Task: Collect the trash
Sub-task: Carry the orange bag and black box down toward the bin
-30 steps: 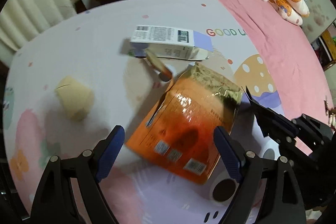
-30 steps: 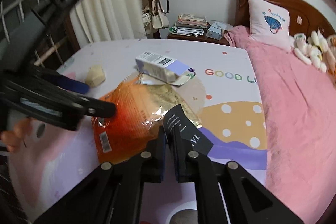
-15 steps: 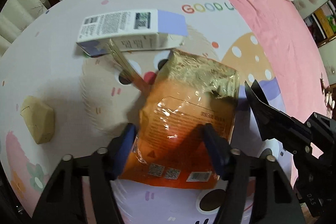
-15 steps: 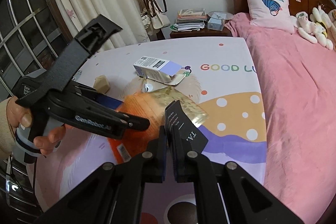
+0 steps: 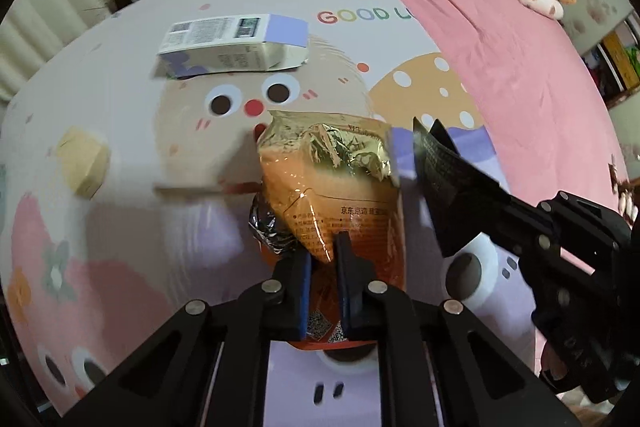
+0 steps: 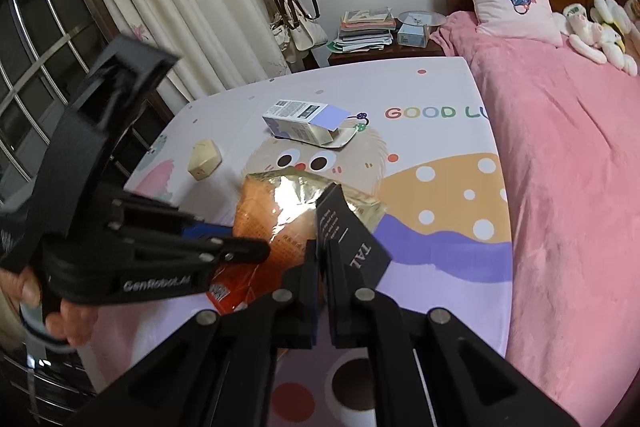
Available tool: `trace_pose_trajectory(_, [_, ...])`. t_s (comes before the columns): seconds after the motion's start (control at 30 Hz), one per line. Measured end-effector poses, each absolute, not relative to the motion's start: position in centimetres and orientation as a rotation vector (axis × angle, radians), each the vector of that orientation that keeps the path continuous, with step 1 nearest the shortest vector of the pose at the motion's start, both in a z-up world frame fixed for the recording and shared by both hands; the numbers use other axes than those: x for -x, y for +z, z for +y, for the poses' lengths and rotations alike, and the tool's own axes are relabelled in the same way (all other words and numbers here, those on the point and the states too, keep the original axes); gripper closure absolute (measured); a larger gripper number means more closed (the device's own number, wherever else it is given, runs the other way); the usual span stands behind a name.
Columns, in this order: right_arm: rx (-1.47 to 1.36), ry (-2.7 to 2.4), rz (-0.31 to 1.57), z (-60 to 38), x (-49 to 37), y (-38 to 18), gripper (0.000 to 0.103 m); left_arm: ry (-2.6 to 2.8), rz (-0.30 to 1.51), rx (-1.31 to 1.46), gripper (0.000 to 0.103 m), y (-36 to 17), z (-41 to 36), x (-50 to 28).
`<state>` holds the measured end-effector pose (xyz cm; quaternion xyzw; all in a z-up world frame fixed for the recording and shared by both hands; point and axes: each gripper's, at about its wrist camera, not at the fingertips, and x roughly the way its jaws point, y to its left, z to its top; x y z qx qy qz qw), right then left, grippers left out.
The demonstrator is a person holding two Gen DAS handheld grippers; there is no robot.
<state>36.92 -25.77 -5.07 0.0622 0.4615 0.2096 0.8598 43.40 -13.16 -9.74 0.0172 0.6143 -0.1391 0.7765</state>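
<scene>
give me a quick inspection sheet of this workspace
surface: cartoon-print bed sheet, "GOOD LU" lettering.
job's things: crinkled orange-and-gold foil snack bag; black card wrapper; white-and-lilac carton lying flat; beige crumpled paper lump.
clutter: thin strip beside the bag, blurred.
grippers: left claw shut on the bag's lower edge, jaws just closed; right claw shut on the black wrapper.
cables: nothing seen.
surroundings: pink blanket, pillow, plush toys, nightstand papers, curtains, handbags.

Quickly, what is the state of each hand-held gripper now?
Left hand-held gripper: jaws just closed, shut on the orange snack bag.
Right hand-held gripper: shut on the black card.
</scene>
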Motion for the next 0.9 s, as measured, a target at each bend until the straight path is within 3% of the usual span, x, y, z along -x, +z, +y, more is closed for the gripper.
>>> trace_pose_trajectory(0.4, [-0.188, 0.489, 0.983, -24.1, -29.3, -1.6, 0.102, -0.194, 1.233, -0.017, 0.096, -3.6, -9.4, -33.2])
trace_pose_trajectory(0.9, [-0.219, 0.413, 0.937, -17.8, -11.8, 2.3, 0.102, -0.276, 1.061, -0.189, 0.095, 2.8, -4.8, -13.0])
